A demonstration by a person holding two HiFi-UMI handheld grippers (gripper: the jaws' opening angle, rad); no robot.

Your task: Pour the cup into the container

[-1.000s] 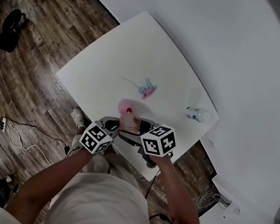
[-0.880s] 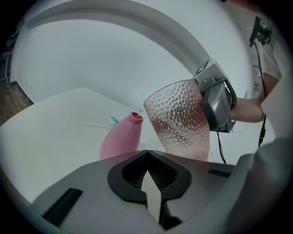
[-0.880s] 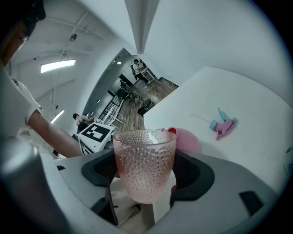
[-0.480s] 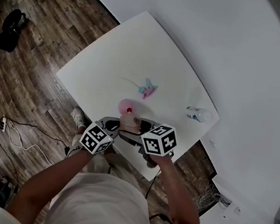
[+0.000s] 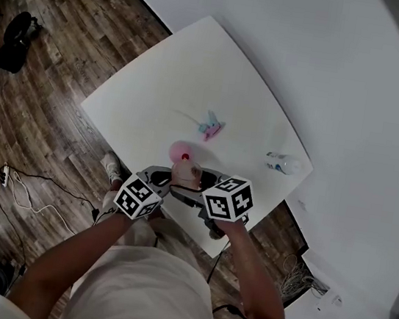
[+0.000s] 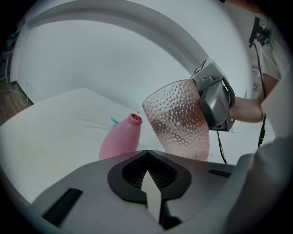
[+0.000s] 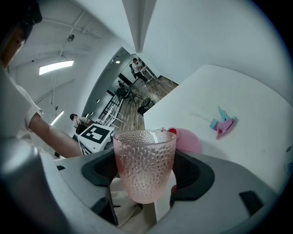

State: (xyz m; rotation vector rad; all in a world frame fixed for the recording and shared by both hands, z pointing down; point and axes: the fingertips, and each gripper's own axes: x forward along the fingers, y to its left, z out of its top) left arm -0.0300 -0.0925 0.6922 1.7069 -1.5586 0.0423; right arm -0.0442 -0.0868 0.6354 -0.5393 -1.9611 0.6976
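- The cup is a translucent, pink-tinted tumbler with small raised dimples all over its wall, a wide rim and a narrower base.
- The right gripper has its jaws closed on the cup's lower half, one dark pad on each side.
- In the left gripper view the cup is tilted, with its rim leaning toward the container and close above the red neck.
- The container is a pink bottle with an open red mouth; it stands on the white tabletop near the person's edge, just beyond both grippers.
- A thin speck shows above the bottle's mouth, possibly a drip from the cup, but the view is too coarse to be sure.
- The left gripper has its jaws pressed together with nothing between them, and sits just beside the container.
- A pink-and-teal spray head lies farther in on the tabletop, well apart from the container.
- A small clear bottle lies near the tabletop's right edge.
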